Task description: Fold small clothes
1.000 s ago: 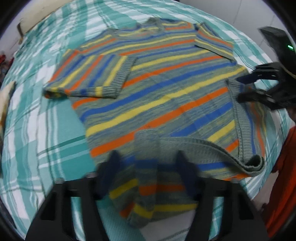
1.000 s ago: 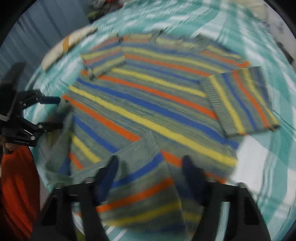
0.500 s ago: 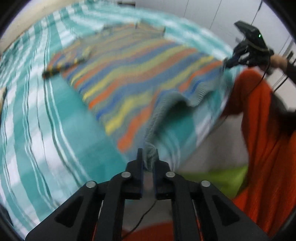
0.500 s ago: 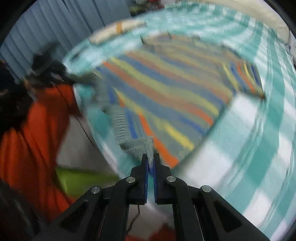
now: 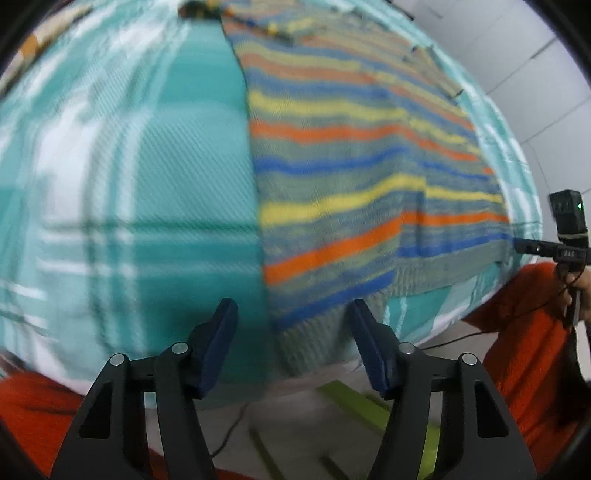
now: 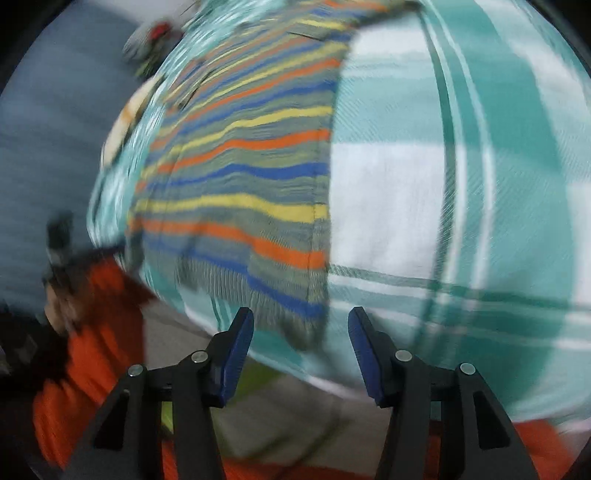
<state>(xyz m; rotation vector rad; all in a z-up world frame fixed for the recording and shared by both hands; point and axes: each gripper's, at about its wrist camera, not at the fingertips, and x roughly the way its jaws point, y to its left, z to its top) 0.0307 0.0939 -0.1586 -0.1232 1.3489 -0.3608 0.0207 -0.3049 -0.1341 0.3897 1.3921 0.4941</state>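
Note:
A striped knit sweater in grey, blue, orange and yellow lies flat on the teal plaid bedspread, its ribbed hem at the bed's near edge. My left gripper is open and empty just in front of the hem's left corner. My right gripper is open and empty in front of the hem's right corner; the sweater stretches away from it. The right gripper also shows at the far right of the left wrist view. Both views are motion-blurred.
The person's orange clothing is close by on both sides of the bed edge. A green strip on the floor lies below the bed. Grey curtains and small items are at the bed's far side.
Both grippers were shut on the hem corners half a second ago and lifting them; now both are open and the hem lies flat near the bed edge.

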